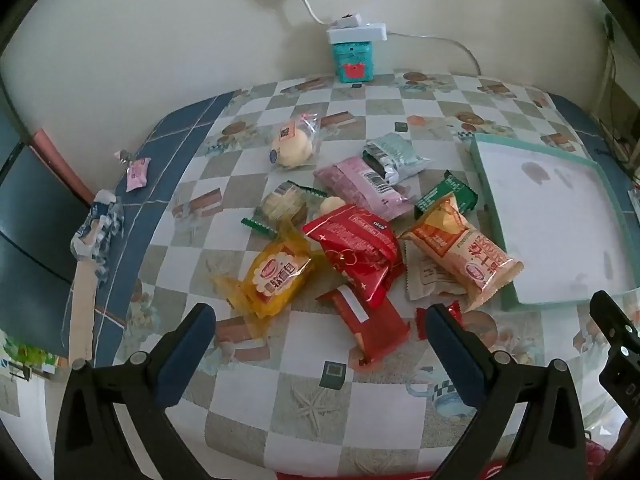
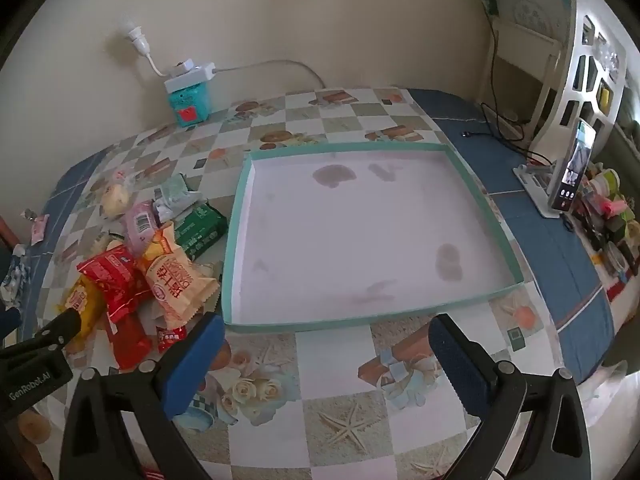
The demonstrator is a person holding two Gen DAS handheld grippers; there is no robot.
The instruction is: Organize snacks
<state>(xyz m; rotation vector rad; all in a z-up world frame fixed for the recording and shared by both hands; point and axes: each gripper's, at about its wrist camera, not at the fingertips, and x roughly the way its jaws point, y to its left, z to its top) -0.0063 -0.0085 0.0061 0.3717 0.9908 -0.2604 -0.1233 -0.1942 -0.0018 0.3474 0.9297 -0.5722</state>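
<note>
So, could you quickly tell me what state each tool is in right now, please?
Left tool: open, holding nothing, just short of the snack pile.
Right tool: open, holding nothing, in front of the tray.

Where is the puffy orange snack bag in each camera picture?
Left wrist view: the puffy orange snack bag lies right of centre, at the right end of the snack pile, against the shallow green-rimmed tray.
Right wrist view: the bag lies at lower left, just left of the tray.
Shared landmark: the teal box by the wall.
</note>
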